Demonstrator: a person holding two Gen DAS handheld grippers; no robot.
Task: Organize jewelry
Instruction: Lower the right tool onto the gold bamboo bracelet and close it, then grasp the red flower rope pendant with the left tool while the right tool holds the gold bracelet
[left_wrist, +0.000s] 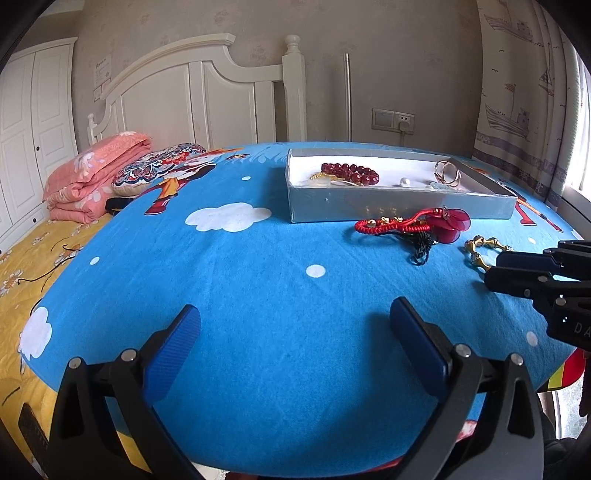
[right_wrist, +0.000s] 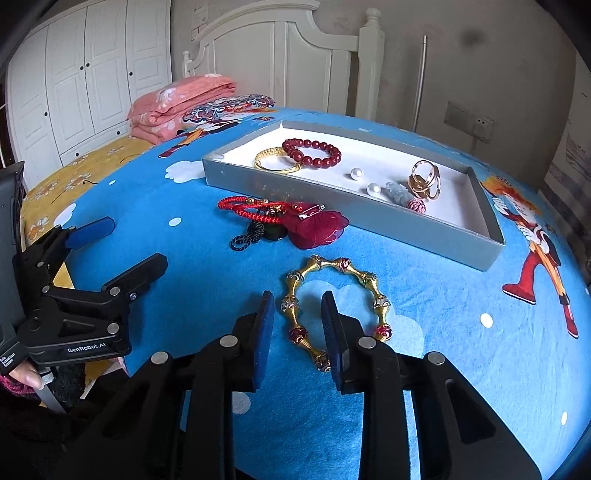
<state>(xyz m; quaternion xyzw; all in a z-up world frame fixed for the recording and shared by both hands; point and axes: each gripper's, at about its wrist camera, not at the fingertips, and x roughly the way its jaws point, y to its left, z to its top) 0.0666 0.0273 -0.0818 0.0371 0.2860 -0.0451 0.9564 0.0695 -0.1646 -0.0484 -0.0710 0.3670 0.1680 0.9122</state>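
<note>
A grey tray (right_wrist: 354, 218) with a white floor sits on the blue cartoon cloth (right_wrist: 207, 280); it also shows in the left wrist view (left_wrist: 399, 203). In it lie a dark red bead bracelet (right_wrist: 314, 153), a gold bangle (right_wrist: 275, 162), two pearls (right_wrist: 356, 173) and gold rings (right_wrist: 424, 181). In front of the tray lie a red cord bracelet (right_wrist: 251, 208) with a red petal piece (right_wrist: 317, 225) and a gold bamboo-link bracelet (right_wrist: 332, 306). My right gripper (right_wrist: 297, 314) is open, its fingers straddling the gold bracelet's left side. My left gripper (left_wrist: 295, 321) is open and empty over bare cloth.
A folded pink quilt (right_wrist: 181, 103) and a patterned cushion (right_wrist: 229, 105) lie at the far left on the yellow bed. A white headboard (right_wrist: 280, 48) and wardrobe (right_wrist: 85, 74) stand behind. The cloth's edge drops off at front and left.
</note>
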